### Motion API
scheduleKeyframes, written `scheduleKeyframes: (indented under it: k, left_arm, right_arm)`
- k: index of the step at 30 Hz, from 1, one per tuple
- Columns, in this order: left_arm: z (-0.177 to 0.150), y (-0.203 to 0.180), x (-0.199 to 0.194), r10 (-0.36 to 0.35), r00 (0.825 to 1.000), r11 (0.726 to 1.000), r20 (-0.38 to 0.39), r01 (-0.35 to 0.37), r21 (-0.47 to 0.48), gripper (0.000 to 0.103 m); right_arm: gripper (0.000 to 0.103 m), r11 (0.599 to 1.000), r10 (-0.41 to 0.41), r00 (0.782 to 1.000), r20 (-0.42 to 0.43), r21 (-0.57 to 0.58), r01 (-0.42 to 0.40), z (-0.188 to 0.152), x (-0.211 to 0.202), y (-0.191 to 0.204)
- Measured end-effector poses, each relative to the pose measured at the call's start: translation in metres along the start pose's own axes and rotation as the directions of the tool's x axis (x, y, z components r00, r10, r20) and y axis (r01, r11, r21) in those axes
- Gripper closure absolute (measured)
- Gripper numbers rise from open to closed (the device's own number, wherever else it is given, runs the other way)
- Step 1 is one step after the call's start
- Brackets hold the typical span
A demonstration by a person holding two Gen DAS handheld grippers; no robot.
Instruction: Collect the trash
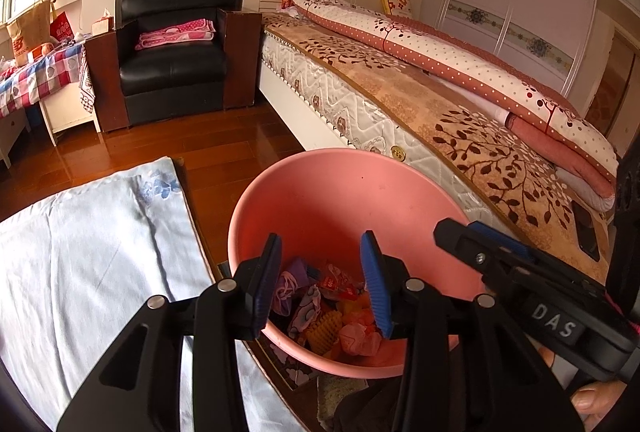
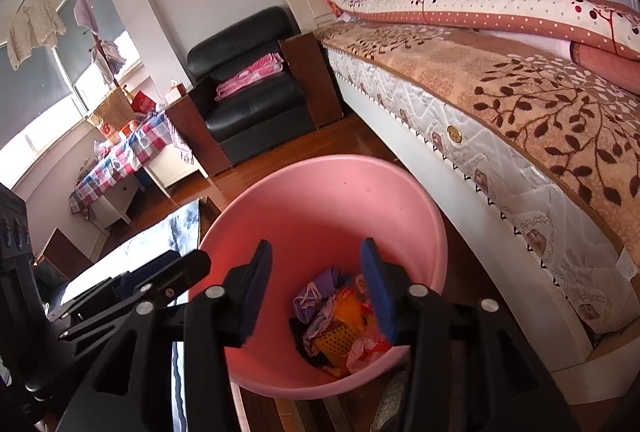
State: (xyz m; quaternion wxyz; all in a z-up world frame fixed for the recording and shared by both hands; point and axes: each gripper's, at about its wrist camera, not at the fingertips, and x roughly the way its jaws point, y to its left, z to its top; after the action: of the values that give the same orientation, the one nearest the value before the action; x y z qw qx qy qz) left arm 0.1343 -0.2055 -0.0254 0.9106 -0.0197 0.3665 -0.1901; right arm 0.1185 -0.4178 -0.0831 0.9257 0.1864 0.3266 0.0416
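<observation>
Grippers, both, over bin mouth. Left gripper: jaws apart, nothing between, blue pads framing the trash below. Right gripper: jaws apart, likewise empty, aimed down into the same bin. No earlier view to compare.

Bin: pink, round, on floor between cloth-covered desk and bed.

Trash: crumpled wrappers, purple, red, orange and yellow pieces, heaped at bin bottom, inside the wall, none seen on the rim.

Step in hand, judged: release of pieces into bin, seemingly done. Advice: keep jaws wide, lift straight clear of the rim, avoid knocking the wall or the other gripper, which sits just beside.

Beyond: wooden floor, black armchair with pink folded cloth, checked table by the window, wardrobe at far wall.

View differences: left wrist shows the right gripper from the side, a fingertip at the lower right corner, a dark phone-like slab on the bed edge, wardrobe doors in full. Right wrist shows hanging clothes at the window and the trash less screened by the pads; desk mostly hidden there.
</observation>
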Motion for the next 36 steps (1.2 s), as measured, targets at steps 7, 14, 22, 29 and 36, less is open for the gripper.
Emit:
scheduleKeyframes:
  k: [7, 14, 22, 29, 36]
  left_arm:
    - [-0.001, -0.002, -0.009, 0.011, 1.000, 1.000, 0.023, -0.011, 0.013, 0.062]
    - [-0.003, -0.003, -0.021, 0.033, 0.998, 0.999, 0.046, -0.034, 0.022, 0.062]
    - [-0.002, 0.001, -0.041, 0.051, 0.996, 0.999, 0.074, -0.051, -0.001, 0.062]
    - [-0.004, 0.003, -0.061, 0.054, 0.993, 0.999, 0.107, -0.054, -0.001, 0.062]
    - [-0.008, 0.008, -0.077, 0.059, 0.990, 0.998, 0.130, -0.058, -0.011, 0.062]
  right_arm:
    - [0.056, 1.000, 0.006, 1.000, 0.006, -0.012, -0.006, -0.001, -0.008, 0.004]
    - [0.055, 0.998, -0.008, 0.999, 0.041, -0.062, 0.011, -0.008, -0.026, 0.018]
    - [0.047, 0.986, -0.054, 0.989, 0.139, -0.150, 0.075, -0.020, -0.057, 0.040]
    - [0.035, 0.979, -0.089, 0.976, 0.201, -0.165, 0.123, -0.028, -0.074, 0.052]
    - [0.032, 0.975, -0.111, 0.967, 0.229, -0.164, 0.151, -0.035, -0.087, 0.058]
